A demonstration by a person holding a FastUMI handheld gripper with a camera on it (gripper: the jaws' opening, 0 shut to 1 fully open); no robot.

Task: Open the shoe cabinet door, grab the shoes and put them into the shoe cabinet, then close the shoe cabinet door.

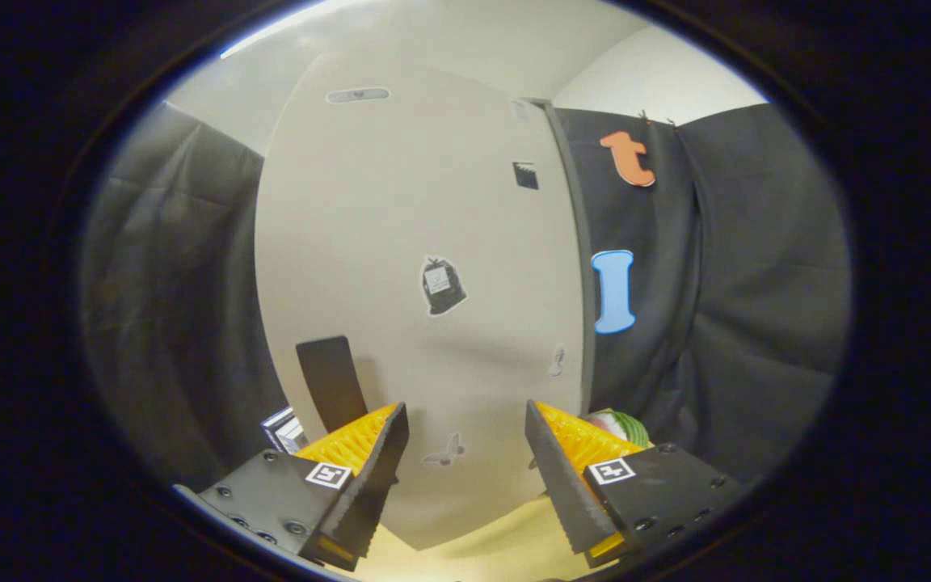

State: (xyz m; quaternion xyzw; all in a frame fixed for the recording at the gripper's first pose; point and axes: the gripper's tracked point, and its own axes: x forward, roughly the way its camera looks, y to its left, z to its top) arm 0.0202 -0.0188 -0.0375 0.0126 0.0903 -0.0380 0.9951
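Observation:
The shoe cabinet door point(401, 242) is a tall beige panel with small dark stickers, standing right in front of me. Its black handle point(332, 384) is a flat upright strip low on the door, just beyond my left finger and slightly to its left. My gripper point(465, 412) is open, with bare door surface showing in the gap between the fingers and nothing held. A green, white and pink thing point(623, 424) peeks out behind the right finger at the door's foot. I cannot tell what it is.
Black cloth walls point(756, 283) hang on both sides of the cabinet. A pale yellow floor point(482, 550) shows under the fingers. A small black-and-white object point(284, 430) sits low by the door's left edge, next to the left finger.

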